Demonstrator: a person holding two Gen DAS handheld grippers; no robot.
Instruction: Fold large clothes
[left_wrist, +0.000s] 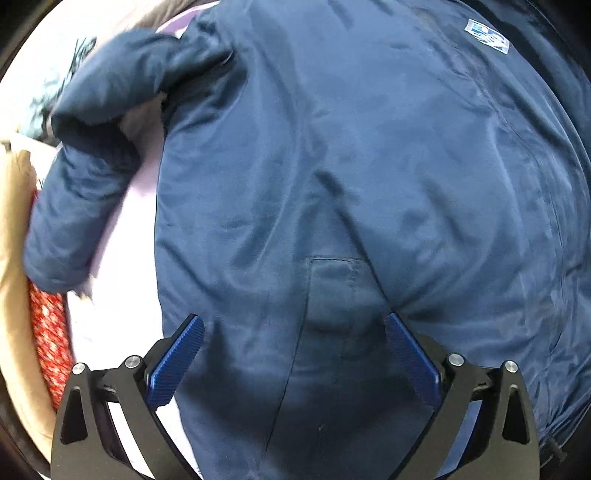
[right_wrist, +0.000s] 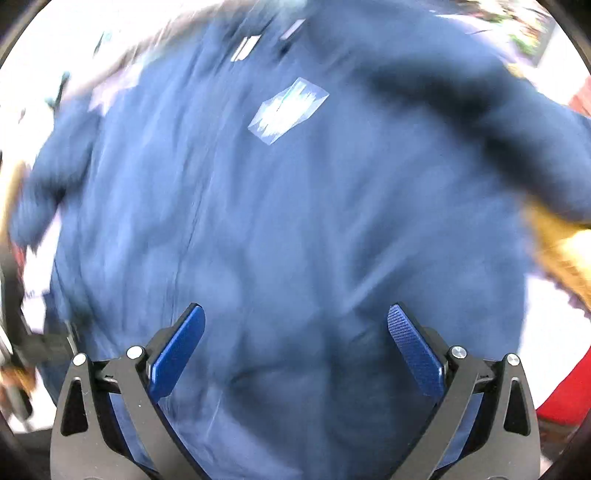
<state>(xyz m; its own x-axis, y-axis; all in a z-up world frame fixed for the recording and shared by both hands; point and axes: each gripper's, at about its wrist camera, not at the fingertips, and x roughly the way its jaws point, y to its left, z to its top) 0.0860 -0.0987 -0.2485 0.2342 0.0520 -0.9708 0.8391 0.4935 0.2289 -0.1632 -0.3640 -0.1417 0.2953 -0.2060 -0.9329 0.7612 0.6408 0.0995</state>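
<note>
The big navy-blue padded jacket lies spread and creased on a pale lilac sheet, one sleeve bent. Both the left hand-held gripper and right hand-held gripper hover wide apart above it, holding nothing.

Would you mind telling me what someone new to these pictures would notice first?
A big navy jacket fills nearly the whole of both views, spread out flat with a sleeve bent along its left side. A pale label stands out on the dark cloth in the upper middle of the right wrist view, which is blurred. At the bottom of each view, the left gripper and right gripper hang over the fabric with jaws wide apart, holding nothing.
</note>
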